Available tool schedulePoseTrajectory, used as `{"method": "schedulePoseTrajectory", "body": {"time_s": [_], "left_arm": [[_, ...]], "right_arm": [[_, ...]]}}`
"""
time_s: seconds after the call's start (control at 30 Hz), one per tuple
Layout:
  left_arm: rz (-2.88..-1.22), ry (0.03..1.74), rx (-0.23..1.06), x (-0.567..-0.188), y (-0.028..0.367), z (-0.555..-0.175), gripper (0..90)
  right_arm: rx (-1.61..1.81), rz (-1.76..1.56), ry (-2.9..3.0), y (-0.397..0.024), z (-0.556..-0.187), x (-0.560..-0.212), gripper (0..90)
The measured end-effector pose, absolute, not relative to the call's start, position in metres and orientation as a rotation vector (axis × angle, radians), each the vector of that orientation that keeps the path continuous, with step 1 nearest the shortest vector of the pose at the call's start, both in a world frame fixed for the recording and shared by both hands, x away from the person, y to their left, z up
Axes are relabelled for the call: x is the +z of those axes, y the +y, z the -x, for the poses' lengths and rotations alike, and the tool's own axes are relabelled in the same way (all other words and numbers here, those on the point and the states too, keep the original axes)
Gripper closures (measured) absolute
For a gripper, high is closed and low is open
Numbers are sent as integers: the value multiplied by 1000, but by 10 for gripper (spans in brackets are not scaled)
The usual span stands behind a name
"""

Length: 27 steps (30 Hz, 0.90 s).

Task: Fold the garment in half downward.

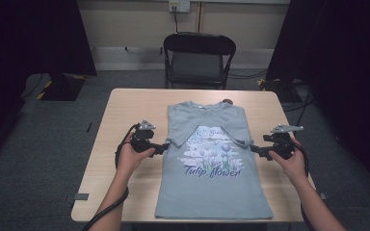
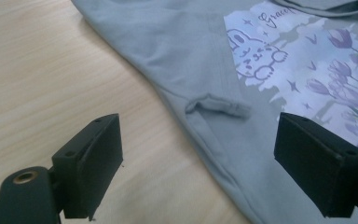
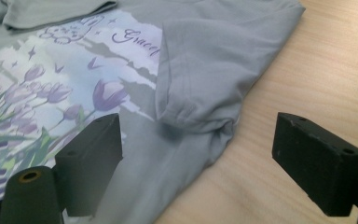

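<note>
Grey tee (image 1: 212, 163) lies flat mid-bench (image 1: 125, 106), sleeves folded in. Our left claw (image 1: 165, 147) and right claw (image 1: 252, 148) sit at its side edges, both wide, holding nothing. We'd pinch both fabric layers w/ even height before folding, I'd judge.

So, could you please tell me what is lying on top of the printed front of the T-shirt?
Both sleeves are folded inward onto the T-shirt, their ends lying over the print's upper corners. The print beneath them is hidden.
</note>
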State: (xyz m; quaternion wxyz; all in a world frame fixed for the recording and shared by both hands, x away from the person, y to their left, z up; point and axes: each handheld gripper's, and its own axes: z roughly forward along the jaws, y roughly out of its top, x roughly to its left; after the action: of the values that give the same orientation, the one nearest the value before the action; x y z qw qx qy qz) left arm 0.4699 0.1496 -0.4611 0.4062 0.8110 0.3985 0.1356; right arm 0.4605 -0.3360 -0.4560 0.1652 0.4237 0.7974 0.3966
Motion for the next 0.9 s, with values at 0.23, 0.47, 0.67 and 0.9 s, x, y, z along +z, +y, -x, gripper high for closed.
{"method": "schedulePoseTrajectory", "body": {"time_s": [0.23,0.47,0.67,0.9], "left_arm": [[-2052,1023,343,-463,135,-490,150],[-2074,1064,355,-468,124,-509,153],[-2063,1105,372,-473,118,-523,156],[-2041,1183,390,-482,116,-537,166]], "right_arm": [[1128,-1265,2235,-334,-477,-460,194],[1114,-1302,2207,-328,-493,-461,244],[1080,-1309,2205,-318,-508,-466,264],[1073,-1362,2184,-311,-523,-475,272]]}}
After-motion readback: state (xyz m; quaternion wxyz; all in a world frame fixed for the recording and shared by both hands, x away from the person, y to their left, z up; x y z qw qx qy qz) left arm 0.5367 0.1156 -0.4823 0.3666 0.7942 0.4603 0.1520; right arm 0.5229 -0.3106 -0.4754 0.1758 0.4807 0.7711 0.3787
